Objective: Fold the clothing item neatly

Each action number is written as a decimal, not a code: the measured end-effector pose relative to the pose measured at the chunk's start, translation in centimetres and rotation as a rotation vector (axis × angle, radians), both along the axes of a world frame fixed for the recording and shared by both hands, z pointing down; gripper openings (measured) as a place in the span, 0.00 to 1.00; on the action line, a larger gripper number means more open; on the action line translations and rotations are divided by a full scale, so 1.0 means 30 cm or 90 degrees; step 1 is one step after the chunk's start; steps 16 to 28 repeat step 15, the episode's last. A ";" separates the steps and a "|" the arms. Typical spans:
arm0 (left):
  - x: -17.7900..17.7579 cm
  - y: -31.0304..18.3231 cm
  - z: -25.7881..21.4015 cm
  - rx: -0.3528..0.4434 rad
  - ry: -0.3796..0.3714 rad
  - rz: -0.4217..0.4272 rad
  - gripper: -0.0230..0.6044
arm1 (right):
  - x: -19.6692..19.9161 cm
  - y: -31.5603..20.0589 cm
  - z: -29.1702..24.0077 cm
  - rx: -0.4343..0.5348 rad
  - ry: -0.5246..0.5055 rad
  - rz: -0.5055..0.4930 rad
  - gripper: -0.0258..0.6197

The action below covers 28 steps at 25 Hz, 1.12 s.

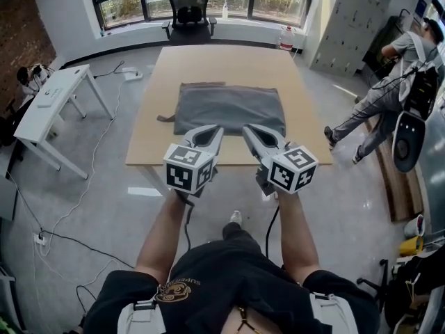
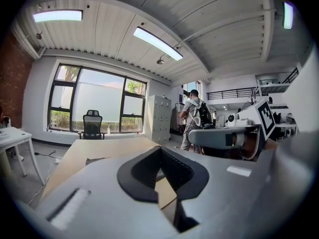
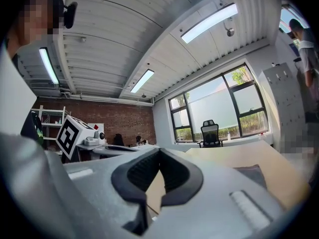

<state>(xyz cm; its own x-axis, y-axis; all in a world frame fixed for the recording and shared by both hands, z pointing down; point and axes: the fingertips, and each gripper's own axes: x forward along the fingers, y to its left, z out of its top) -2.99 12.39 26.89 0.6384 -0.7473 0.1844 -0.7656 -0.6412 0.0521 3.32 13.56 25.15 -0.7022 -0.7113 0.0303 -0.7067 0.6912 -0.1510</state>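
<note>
head view: left tool (image 1: 214, 131) and right tool (image 1: 250, 131), both closed and empty, hover side by side, the folded grey garment (image 1: 229, 108) ahead and below on the tabletop (image 1: 229, 61), seemingly between folds; the next pinch needs opened jaws.

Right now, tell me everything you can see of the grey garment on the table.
The garment is grey, soft-looking cloth, folded into a rough rectangle. It lies flat on the wooden table, toward its near edge. A small tab sticks out at its left side. Only the table touches it.
</note>
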 end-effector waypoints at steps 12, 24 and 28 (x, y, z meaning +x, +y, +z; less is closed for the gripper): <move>0.009 0.020 -0.078 0.046 0.010 0.012 0.05 | -0.034 0.039 -0.066 0.047 0.012 -0.005 0.04; 0.018 0.029 -0.090 0.052 0.010 0.015 0.05 | -0.035 0.048 -0.067 0.049 0.014 -0.005 0.04; 0.018 0.029 -0.090 0.052 0.010 0.015 0.05 | -0.035 0.048 -0.067 0.049 0.014 -0.005 0.04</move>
